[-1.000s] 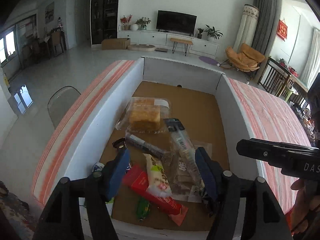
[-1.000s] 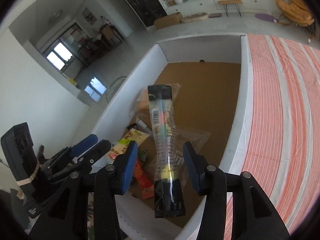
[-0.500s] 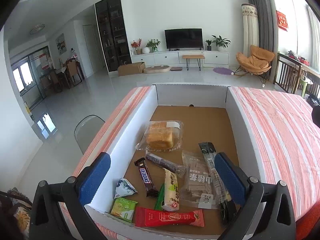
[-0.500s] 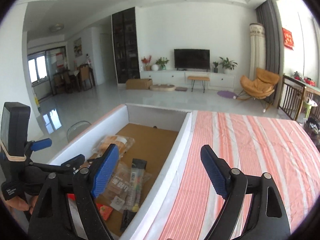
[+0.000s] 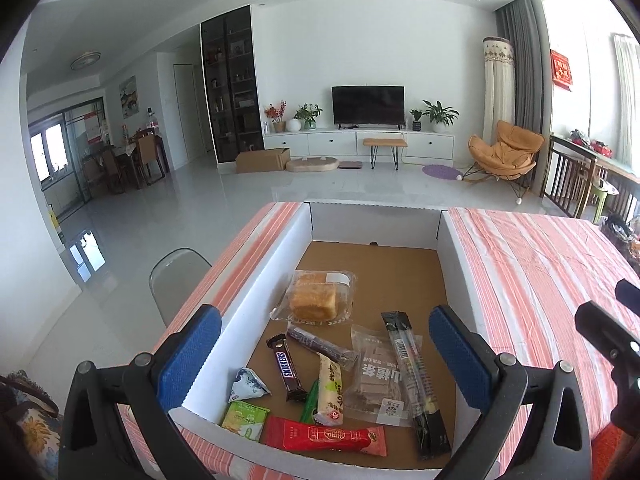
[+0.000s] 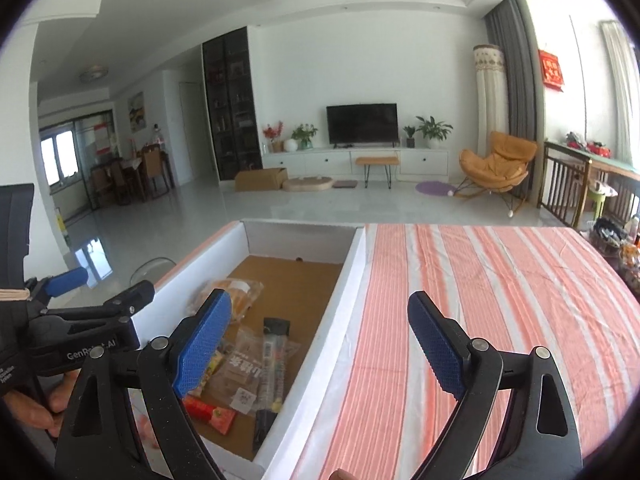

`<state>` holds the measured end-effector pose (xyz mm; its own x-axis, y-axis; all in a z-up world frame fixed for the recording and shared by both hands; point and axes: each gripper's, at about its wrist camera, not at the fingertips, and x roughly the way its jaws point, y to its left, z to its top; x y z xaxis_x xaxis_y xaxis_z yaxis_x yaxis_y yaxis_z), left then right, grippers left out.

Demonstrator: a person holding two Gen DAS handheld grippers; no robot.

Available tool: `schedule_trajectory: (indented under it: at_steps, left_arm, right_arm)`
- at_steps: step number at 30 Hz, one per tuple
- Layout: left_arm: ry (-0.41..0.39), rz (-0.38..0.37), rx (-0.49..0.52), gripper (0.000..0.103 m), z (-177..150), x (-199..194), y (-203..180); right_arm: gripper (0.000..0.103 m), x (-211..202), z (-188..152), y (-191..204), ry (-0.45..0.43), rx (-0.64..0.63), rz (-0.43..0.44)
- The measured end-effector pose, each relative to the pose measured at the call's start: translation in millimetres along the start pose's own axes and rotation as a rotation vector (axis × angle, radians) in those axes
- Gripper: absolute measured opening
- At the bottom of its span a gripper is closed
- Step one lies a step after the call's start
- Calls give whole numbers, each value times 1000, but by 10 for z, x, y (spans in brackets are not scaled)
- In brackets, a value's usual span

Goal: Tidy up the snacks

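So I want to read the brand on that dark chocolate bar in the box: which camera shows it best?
The left wrist view. There the chocolate bar lies unobstructed on the box floor, label up, white lettering legible. In the right wrist view I cannot make it out: the right tool has a blue pad covering that part of the box.

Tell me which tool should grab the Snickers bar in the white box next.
Left, probably. The left tool is open and empty, aimed into the white cardboard box with the brown Snickers bar between its blue pads. The right tool, jaws opening and empty, points mostly at the striped tablecloth.
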<state>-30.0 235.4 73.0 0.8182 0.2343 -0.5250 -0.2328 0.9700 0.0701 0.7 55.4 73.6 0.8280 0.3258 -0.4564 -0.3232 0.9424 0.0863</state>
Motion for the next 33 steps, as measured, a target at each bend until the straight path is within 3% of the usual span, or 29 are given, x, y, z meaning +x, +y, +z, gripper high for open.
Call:
schedule_trajectory:
  at_steps: [9,33]
  left_arm:
    - [6,7,7,103,-48,7,1]
    - [82,30,34,103,-172,216,95]
  right_arm:
    - [92,74,-108,-79,135,80,12]
    - [92,249,-164,114,223,11,-51]
